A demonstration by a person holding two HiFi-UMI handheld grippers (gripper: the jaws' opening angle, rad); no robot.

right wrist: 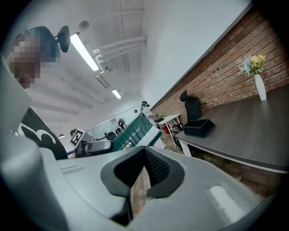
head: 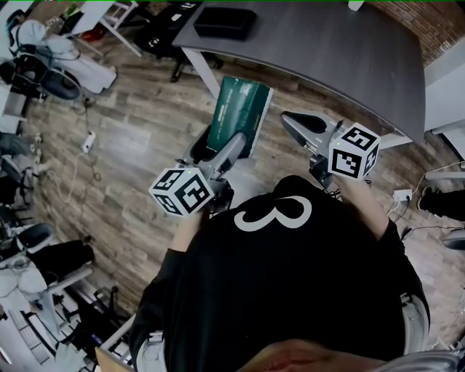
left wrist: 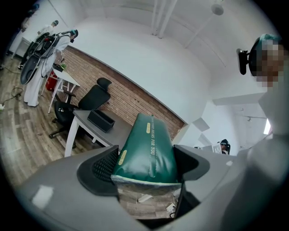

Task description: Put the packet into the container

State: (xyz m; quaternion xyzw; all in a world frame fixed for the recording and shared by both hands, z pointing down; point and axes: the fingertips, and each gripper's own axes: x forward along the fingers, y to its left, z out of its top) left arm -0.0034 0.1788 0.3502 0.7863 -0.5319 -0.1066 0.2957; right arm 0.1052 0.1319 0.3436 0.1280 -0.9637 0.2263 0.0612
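A dark green packet (head: 240, 112) is pinched at its near end by my left gripper (head: 231, 145), which holds it up over the wooden floor. In the left gripper view the packet (left wrist: 146, 146) fills the gap between the two black pads (left wrist: 103, 168), and its far end points toward the desk. The container is a shallow black tray (head: 225, 22) on the grey desk (head: 349, 58); it also shows as the tray (left wrist: 100, 121) and the tray (right wrist: 198, 127). My right gripper (head: 296, 122) is shut and holds nothing; its tips (right wrist: 144, 155) meet. From that side I see the packet (right wrist: 135, 133).
The desk stands on white legs (head: 200, 69). A black office chair (left wrist: 86, 101) sits behind it by a brick wall. A white vase with flowers (right wrist: 257, 81) stands on the desk. Cables and a power strip (head: 89, 142) lie on the floor at the left, beside more chairs.
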